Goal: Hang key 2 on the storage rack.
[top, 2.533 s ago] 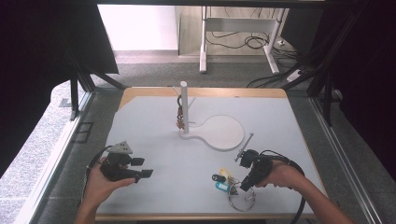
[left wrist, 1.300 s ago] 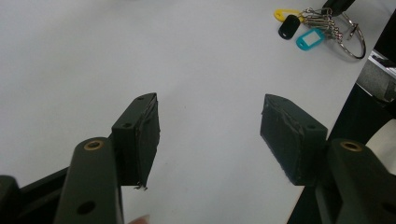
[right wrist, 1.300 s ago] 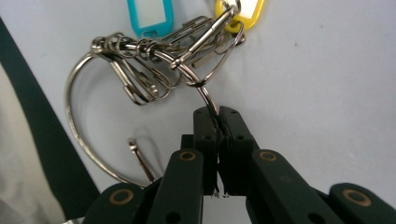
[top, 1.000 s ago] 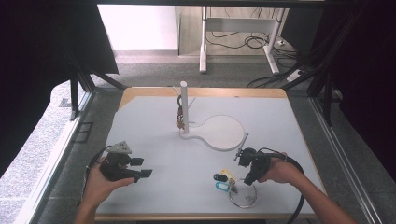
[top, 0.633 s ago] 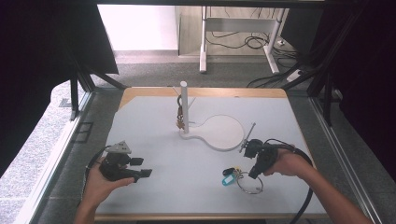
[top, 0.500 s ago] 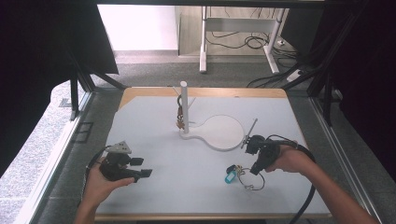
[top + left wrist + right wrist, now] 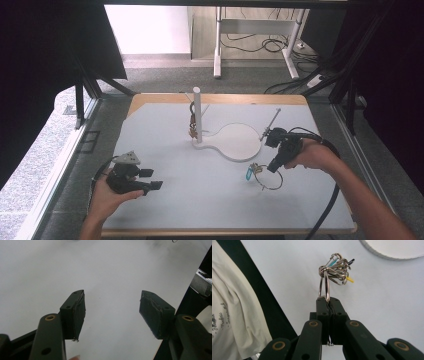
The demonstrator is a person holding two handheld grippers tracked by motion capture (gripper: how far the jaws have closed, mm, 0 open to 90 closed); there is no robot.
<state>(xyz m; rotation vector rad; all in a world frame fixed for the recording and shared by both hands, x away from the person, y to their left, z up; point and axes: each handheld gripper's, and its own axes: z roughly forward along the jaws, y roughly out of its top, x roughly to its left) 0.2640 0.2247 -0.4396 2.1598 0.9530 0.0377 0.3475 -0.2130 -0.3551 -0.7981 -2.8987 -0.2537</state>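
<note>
High view, item list. Right gripper (image 7: 272,166): your jaws are pressed together on the big ring of the key ring bunch (image 7: 265,176), which hangs at the near right of the table (image 7: 210,200), just short of the white stand base (image 7: 239,142). Right gripper view confirms the pinch: the large ring stands edge-on between the black jaws, and a cluster of small rings (image 7: 335,268) with teal, yellow and black tags dangles beyond it.

Left gripper (image 7: 150,180): jaws spread wide, nothing between them, parked low at the near left over bare tabletop.

Upright post (image 7: 197,116): rises from the narrow end of the stand base; one small item already hangs on it.

Progress, as a judgement: pick-up looks done, with the bunch held at your jaws. Carrying it to the post and hanging it there appears to be what remains.

Clearances: open table lies between the bunch and the post; the round stand base sits partly in that line, so carry the bunch over it. The far edge of the table runs just behind the post. The right edge and your trailing cable (image 7: 325,210) stay to your outside. The left gripper is well apart from the route.
</note>
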